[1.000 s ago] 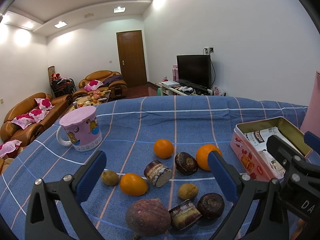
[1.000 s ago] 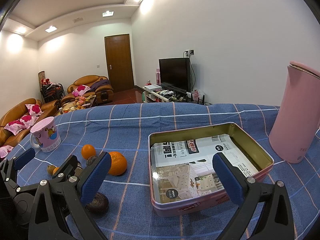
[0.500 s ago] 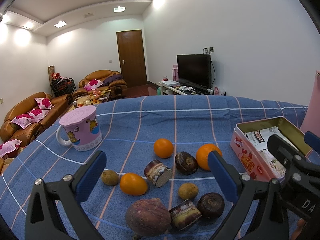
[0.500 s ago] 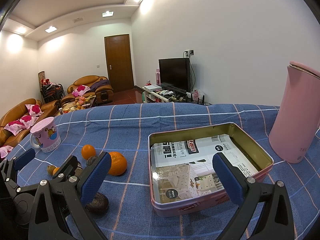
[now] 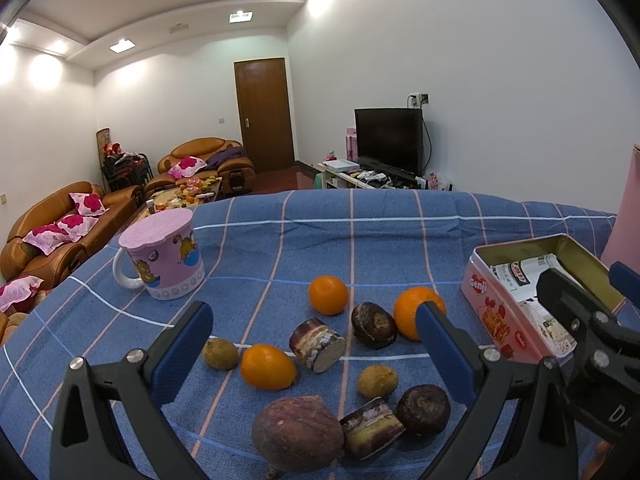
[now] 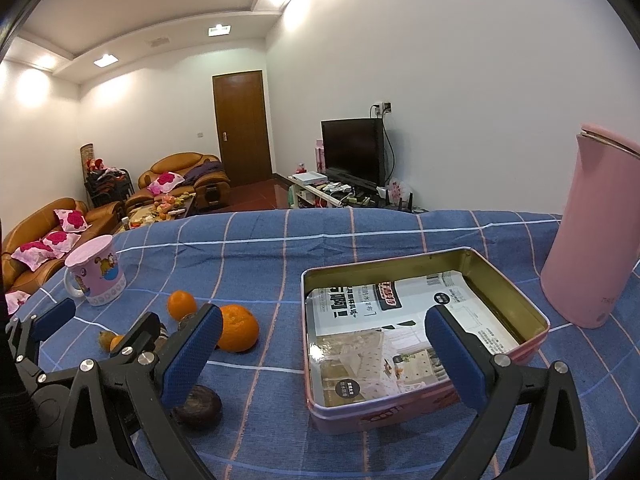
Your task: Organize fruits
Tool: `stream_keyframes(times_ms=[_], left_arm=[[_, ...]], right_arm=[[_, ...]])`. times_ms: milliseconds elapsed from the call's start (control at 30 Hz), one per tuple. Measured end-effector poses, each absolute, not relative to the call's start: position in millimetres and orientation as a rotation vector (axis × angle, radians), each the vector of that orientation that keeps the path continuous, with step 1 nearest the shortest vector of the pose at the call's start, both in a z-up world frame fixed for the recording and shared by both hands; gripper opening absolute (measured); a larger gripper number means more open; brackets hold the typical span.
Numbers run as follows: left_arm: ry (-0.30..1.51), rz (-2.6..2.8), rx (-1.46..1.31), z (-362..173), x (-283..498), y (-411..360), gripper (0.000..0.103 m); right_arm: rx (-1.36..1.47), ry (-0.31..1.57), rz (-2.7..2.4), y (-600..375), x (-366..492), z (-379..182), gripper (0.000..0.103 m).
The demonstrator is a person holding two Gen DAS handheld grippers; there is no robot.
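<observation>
**Both grippers poised, fruit not yet sorted**

Your left gripper point(image 5: 316, 356) hangs above the loose fruit with its jaws spread wide and nothing between them. Your right gripper point(image 6: 320, 354) hangs over the near edge of the tin point(image 6: 516, 300), jaws likewise released and empty. This split appears deliberate: 1 tool covers the pile, the other covers the likely container.

The fruit lies scattered on the blue checked cloth point(image 5: 360, 248), left of the tin. From the left wrist view you have 3 oranges: 1 at the back point(image 5: 328, 295), 1 nearest the tin point(image 5: 412, 312) and 1 in front point(image 5: 268, 366). Mixed among them are dark round pieces, 2 small brown fruits and a large purple fruit point(image 5: 298, 434) at the near edge. The tin holds only printed paper lining; no fruit is inside.

Clearance:
1. A bare strip of cloth separates the pile from the tin wall; route transfers there.
2. The pink mug point(image 5: 164, 258) stands well apart on the left.
3. The pink jug point(image 6: 592, 232) stands just beside the tin's far right corner; avoid swinging wide there.
4. The near pieces sit close together, some touching, so take an outlying orange first.
</observation>
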State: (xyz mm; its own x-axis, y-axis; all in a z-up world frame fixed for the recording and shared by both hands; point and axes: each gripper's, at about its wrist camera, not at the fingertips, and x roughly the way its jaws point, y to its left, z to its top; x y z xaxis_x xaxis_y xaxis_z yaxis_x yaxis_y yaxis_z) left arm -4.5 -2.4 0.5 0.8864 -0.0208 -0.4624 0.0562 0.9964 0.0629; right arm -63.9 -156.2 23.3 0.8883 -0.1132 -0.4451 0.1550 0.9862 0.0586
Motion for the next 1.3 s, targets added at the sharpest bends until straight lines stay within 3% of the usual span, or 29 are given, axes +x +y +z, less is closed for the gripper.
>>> stream_keyframes(times_ms=[467,533,667,700,867,1000,1300], left_arm=[[0.473,0.084,0.027,12.7,7.7,65.4,0.103],[0.501,0.069,0.002,11.0,11.4,78.1,0.103],[0.541,0.034,0.037,3.6,13.5,90.1,0.101],[0.548,0.029,0.04,2.3,13.3,91.9,0.101],[0.6,-0.098,-0.051,-0.2,14.1,106.8,0.096],[0.655,-0.236,-0.098,-3.4,11.4,101.6,0.082],[0.724,-0.463,0.06,-4.7,-4.5,53.3,0.082]], right_arm=[[0.11,0.545,0.06,-143.0,-51.7,13.6,0.099],[0.097,0.589,0.127,-134.4,-46.6,9.1,0.089],[0.076,0.698,0.227,-117.5,-36.9,-4.9,0.046],[0.088,0.718,0.264,-115.1,-35.5,-7.6,0.044],[0.062,0.742,0.376,-93.8,-40.4,-12.6,0.044],[0.034,0.777,0.339,-90.2,-35.9,-19.5,0.044],[0.137,0.871,0.377,-109.9,-25.9,-31.8,0.044]])
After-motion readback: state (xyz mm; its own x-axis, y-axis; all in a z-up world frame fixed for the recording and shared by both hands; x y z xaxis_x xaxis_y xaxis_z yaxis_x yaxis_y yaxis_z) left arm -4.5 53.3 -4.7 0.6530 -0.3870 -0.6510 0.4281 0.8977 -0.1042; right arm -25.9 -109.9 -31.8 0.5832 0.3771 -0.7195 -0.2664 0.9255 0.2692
